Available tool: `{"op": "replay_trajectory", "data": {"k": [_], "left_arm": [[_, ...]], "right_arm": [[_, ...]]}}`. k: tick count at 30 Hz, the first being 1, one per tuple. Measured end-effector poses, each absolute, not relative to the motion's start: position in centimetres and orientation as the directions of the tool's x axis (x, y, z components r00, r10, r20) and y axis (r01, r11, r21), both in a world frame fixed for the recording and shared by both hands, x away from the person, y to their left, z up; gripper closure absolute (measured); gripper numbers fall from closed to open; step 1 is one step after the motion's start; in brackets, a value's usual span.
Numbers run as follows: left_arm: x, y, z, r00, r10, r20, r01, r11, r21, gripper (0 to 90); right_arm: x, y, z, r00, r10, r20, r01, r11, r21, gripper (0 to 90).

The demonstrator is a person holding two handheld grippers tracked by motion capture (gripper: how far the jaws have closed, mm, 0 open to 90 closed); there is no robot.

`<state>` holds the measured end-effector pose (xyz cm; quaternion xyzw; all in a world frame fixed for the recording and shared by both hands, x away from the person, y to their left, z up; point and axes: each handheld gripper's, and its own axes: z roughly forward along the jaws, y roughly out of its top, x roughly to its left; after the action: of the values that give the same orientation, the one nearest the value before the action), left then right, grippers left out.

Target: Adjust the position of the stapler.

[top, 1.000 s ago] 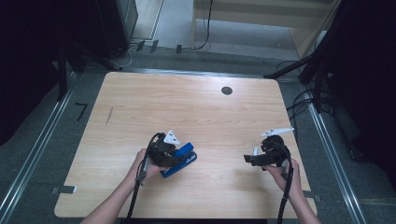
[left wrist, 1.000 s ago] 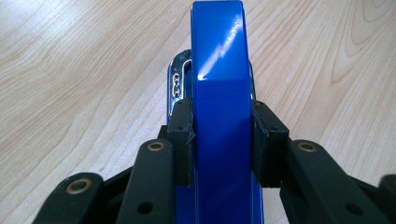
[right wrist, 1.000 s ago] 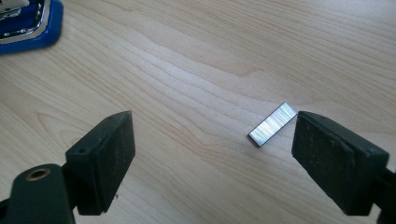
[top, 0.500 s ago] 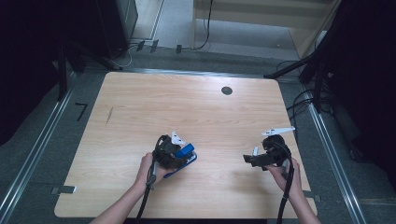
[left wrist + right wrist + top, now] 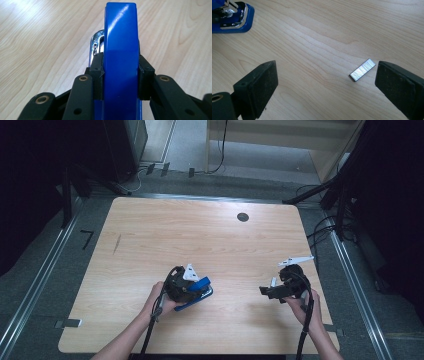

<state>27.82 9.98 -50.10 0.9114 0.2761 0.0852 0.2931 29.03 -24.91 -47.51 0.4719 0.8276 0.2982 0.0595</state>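
A blue stapler (image 5: 201,293) lies near the table's front, left of centre. My left gripper (image 5: 196,289) is shut on its blue top arm (image 5: 121,50), and the pads have just been closing on both of its sides. A chrome part shows beside the arm. Toward the front right, my right gripper (image 5: 266,290) points left, low over the wood. Its jaws (image 5: 329,75) stand open and have just been opening. A short silver strip of staples (image 5: 362,70) lies flat on the table between them, nearer the right pad and touching neither. The stapler's base (image 5: 232,17) sits farther off.
The light wooden table (image 5: 200,235) has a small dark round hole (image 5: 243,217) near its far edge. Dark floor, metal rails and cables surround the table. A person's forearms come in from the front edge.
My left hand has shifted slightly to the right with the stapler in its grip. The right hand has stayed where it was.
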Motion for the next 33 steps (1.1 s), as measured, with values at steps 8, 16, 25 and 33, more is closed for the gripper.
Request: {"op": "replay_trajectory", "data": {"k": [8,16,25,33], "left_arm": [[27.6,9.7,-50.1,0.895,0.445,0.000,0.363,-0.729,0.581,66.4],[27.3,9.5,-50.2,0.929,0.369,-0.012,0.304,-0.747,0.591,66.3],[27.3,9.4,-50.3,0.954,0.299,-0.019,0.250,-0.758,0.603,66.6],[27.5,8.4,-50.5,0.975,0.220,-0.024,0.187,-0.761,0.621,66.7]], "right_arm": [[28.9,-24.9,-47.5,-0.546,0.816,0.189,0.749,0.374,0.546,5.6],[28.8,-24.7,-47.4,-0.560,0.807,0.187,0.739,0.385,0.553,7.1],[28.9,-24.4,-47.7,-0.561,0.806,0.192,0.745,0.390,0.541,7.1],[28.8,-24.2,-47.8,-0.568,0.800,0.195,0.743,0.398,0.538,7.1]]}}
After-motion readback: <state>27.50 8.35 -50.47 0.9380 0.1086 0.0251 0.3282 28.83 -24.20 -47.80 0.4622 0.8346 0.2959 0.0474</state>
